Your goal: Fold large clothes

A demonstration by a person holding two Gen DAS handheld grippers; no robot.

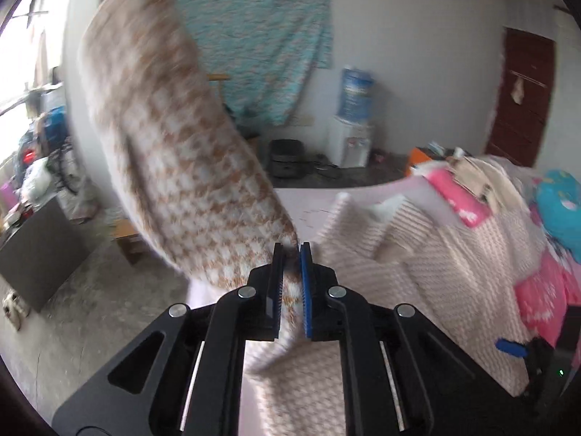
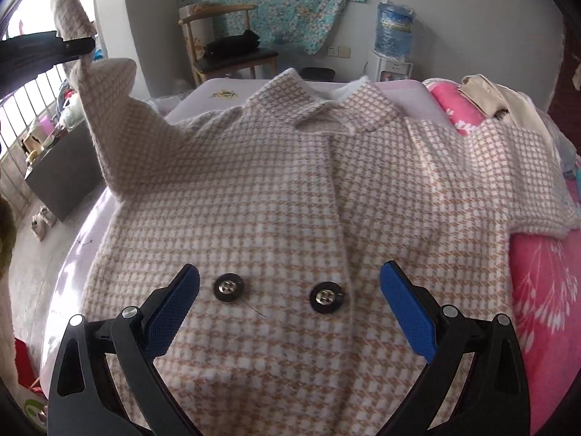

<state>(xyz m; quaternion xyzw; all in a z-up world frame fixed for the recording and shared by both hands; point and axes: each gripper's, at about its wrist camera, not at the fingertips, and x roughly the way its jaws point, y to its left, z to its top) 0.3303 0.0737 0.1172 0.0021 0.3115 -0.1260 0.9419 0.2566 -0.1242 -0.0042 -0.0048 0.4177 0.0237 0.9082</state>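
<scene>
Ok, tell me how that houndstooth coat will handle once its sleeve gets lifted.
Likely floppy: the sleeve pinched in the left claw bends and drapes from the grip. Probably fairly heavy for a garment, since the houndstooth coat looks thick and fuzzy. Unlikely to slip; the fabric is bunched between the pads.

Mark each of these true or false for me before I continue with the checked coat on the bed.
1. The left claw is clamped on the sleeve of the beige-and-white houndstooth coat. True.
2. The right claw grips a button. False: it is open, pads either side of two black round buttons, holding nothing.
3. That sleeve lies flat on the bed. False: it is lifted clear of the pale lilac bed sheet.
4. The coat's collar is at the far end from the right claw. True.
5. The coat lies front side down. False: its buttoned front faces up.
</scene>
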